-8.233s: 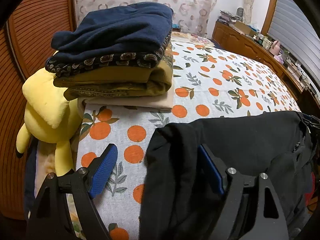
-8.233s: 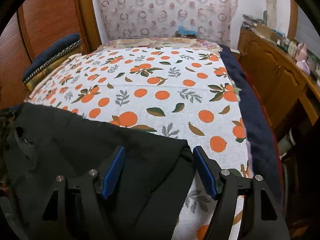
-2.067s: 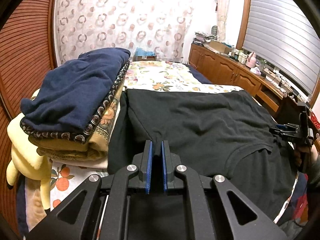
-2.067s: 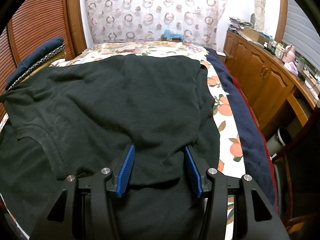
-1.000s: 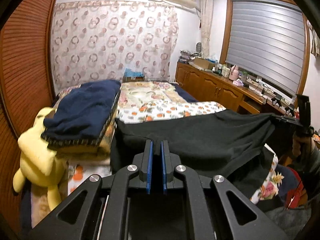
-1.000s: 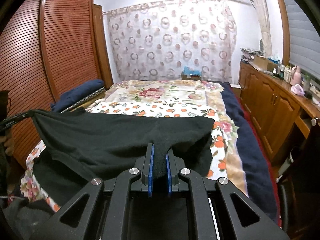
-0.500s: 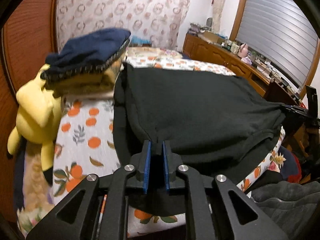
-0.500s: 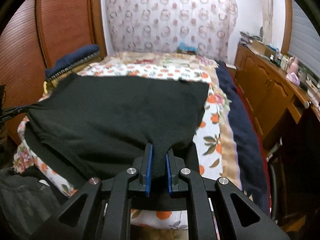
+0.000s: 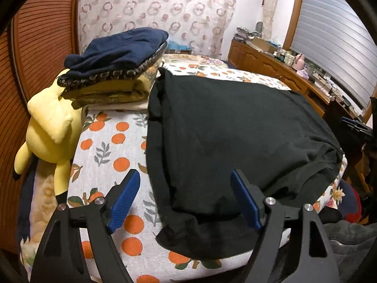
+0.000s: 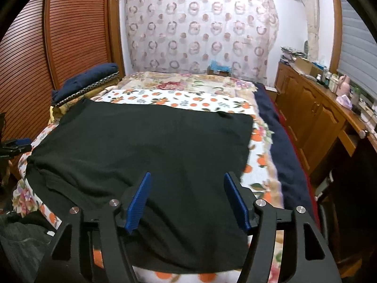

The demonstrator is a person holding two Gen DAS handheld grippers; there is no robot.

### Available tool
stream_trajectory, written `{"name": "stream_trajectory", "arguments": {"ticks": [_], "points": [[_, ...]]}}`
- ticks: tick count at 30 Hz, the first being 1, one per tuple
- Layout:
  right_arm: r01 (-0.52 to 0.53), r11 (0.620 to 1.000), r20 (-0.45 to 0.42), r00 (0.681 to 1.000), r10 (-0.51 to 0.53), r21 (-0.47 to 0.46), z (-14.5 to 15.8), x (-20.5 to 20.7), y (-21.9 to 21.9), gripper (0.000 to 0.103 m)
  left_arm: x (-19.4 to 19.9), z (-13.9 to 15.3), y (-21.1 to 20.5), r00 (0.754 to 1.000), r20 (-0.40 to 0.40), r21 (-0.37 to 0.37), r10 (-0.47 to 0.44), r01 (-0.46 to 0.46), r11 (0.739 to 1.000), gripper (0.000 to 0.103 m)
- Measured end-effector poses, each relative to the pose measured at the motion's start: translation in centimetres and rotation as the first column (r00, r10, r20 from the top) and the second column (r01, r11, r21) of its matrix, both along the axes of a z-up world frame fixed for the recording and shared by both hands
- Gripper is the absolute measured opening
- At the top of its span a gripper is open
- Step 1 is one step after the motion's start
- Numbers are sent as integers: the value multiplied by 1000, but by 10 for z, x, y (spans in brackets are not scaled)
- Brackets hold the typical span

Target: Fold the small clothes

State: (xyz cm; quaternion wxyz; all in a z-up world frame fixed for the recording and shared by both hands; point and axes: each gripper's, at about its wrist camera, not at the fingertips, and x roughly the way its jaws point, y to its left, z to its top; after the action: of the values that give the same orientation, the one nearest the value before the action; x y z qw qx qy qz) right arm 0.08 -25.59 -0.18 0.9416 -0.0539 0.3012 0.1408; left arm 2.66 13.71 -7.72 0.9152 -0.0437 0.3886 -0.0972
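Observation:
A black garment (image 9: 223, 127) lies spread flat on the orange-print bedspread (image 9: 106, 146), its near edge draped over the bed's front edge. It also shows in the right wrist view (image 10: 150, 146). My left gripper (image 9: 186, 200) is open and empty, just above the garment's near left corner. My right gripper (image 10: 187, 200) is open and empty, above the garment's near right part. The left gripper also shows at the left edge of the right wrist view (image 10: 14, 145).
A stack of folded clothes (image 9: 115, 70) topped by a navy piece sits at the bed's left side, touching the black garment. A yellow plush toy (image 9: 49, 122) leans beside it. A wooden cabinet (image 10: 313, 118) runs along the right. A wooden wardrobe (image 10: 54, 47) stands at the left.
Both grippers were shut on the black garment and have opened and let it go. The garment, held up a second ago, now lies flat on the bed.

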Motion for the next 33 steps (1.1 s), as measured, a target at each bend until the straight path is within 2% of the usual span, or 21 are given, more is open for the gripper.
{"name": "stream_trajectory", "arguments": {"ticks": [8, 20, 24, 27, 29, 33], "points": [[-89, 996, -47, 995, 90, 18, -28, 26, 30, 66, 1, -11, 8, 998, -29, 20, 61, -60, 998, 80], [-202, 979, -114, 973, 198, -24, -55, 59, 78, 66, -1, -17, 15, 996, -38, 19, 79, -78, 997, 80], [-198, 979, -152, 970, 189, -48, -66, 68, 84, 67, -1, -20, 16, 996, -43, 17, 82, -81, 997, 80], [-178, 981, -125, 978, 168, -75, -67, 70, 87, 69, -1, -24, 17, 995, -52, 8, 84, -84, 996, 80], [-164, 984, -122, 980, 155, -68, -68, 70, 88, 74, -2, -26, 18, 995, -54, 3, 86, -85, 996, 80], [-150, 986, -122, 983, 140, -71, -69, 69, 95, 78, -4, -26, 16, 995, -44, 10, 90, -90, 996, 80]]}}
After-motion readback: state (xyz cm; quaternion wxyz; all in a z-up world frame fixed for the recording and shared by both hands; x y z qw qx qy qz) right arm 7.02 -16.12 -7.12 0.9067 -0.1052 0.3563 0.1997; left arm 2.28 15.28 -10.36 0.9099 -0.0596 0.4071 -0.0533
